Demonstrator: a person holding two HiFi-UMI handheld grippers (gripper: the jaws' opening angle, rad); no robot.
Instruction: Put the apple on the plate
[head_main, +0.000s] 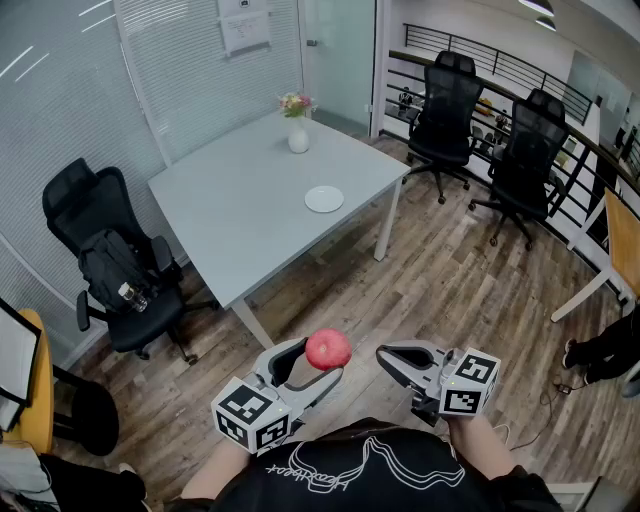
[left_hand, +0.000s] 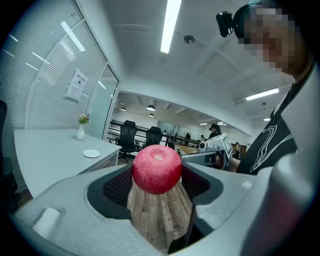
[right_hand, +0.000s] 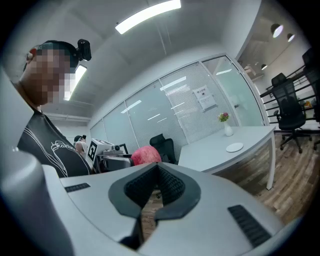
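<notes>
A red apple (head_main: 328, 350) sits between the jaws of my left gripper (head_main: 320, 360), which is shut on it above the wooden floor, close to my body. In the left gripper view the apple (left_hand: 156, 168) is pressed between the two dark pads. The small white plate (head_main: 324, 199) lies on the grey table (head_main: 230, 215), well ahead of both grippers. My right gripper (head_main: 390, 358) is held level to the right of the apple, shut and holding nothing. From the right gripper view the apple (right_hand: 145, 156) shows beyond the closed jaws, and the plate (right_hand: 234, 147) lies far right.
A white vase with flowers (head_main: 298, 133) stands at the table's far corner. A black chair with a bag (head_main: 115, 270) stands left of the table, and two black office chairs (head_main: 445, 110) stand behind it. A railing runs along the back right.
</notes>
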